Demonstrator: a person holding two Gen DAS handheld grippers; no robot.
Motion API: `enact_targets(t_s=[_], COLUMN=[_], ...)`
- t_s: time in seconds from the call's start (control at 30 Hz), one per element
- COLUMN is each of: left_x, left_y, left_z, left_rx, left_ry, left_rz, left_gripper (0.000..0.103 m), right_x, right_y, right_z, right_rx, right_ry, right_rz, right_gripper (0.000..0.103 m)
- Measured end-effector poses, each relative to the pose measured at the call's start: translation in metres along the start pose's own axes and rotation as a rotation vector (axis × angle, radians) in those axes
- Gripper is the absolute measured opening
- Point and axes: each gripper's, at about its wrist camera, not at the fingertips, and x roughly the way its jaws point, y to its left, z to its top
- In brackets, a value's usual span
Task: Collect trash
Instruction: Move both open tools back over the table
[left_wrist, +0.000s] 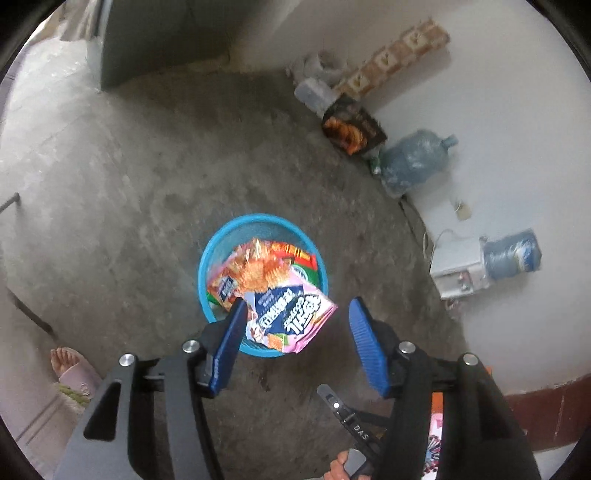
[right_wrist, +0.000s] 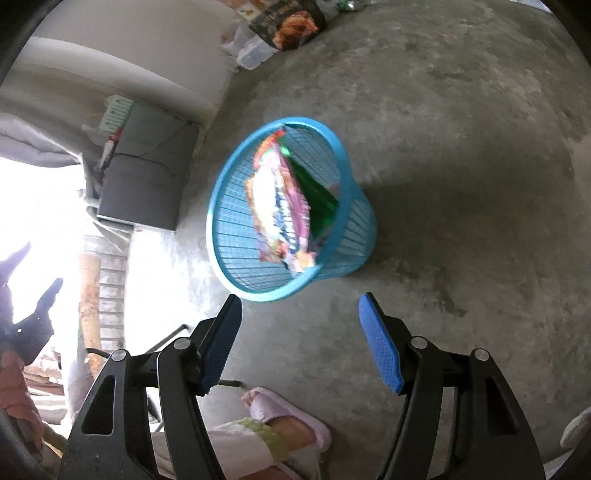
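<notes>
Wrappers (left_wrist: 280, 295) crowding basket (left_wrist: 207, 258) mouth

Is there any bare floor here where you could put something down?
Plenty: the concrete floor around the blue basket is bare on most sides. It is crowded along the wall, with water jugs, a snack bag and a white box.

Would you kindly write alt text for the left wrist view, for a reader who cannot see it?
The open left gripper hovers over a blue mesh basket of snack wrappers, a pink wrapper lying across its near rim between the blue pads. The basket stands on a concrete floor; water jugs lie by a white wall.
</notes>
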Motion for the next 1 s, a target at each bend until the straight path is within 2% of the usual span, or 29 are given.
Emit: enact_targets(t_s=[0.23,0.3,0.5,0.63,0.73,0.83,0.93,1.0], left_x=[-0.082,-0.105,-0.180,-0.253,-0.309,-0.359,-0.407,-0.428], left_y=[-0.004,-0.003,0.021,0.054,0.086,0.128,0.177,0.205], left_z=[-0.012,-0.021,-0.046,-0.065,-0.087,-0.114,-0.150,-0.169], left_rx=[0.037,0.057,0.105,0.105,0.091,0.026,-0.054,-0.122], left_ry=[-0.082,-0.091,-0.132,-0.258,-0.380,-0.497,-0.621,-0.669], left_rz=[-0.044,-0.044,0.006,0.052,0.106,0.187,0.314,0.390], left_gripper=[0.064,0.066,0.069,0.073,0.076,0.077,0.077,0.077], right_x=[-0.018,-0.024,-0.036,-0.044,-0.051,-0.059,-0.062,-0.060], right_y=[0.038,0.048,0.081,0.108,0.135,0.168,0.203,0.227], right_z=[-0.005,-0.009,-0.029,-0.046,-0.060,-0.075,-0.095,-0.111], right_rx=[-0.069,-0.091,-0.179,-0.255,-0.319,-0.396,-0.464,-0.511], right_ry=[-0.033,-0.042,-0.015,0.022,0.042,0.066,0.102,0.142], right_rz=[0.057,0.074,0.097,0.121,0.156,0.208,0.274,0.317], right_gripper=[0.063,0.067,0.067,0.067,0.067,0.067,0.068,0.069])
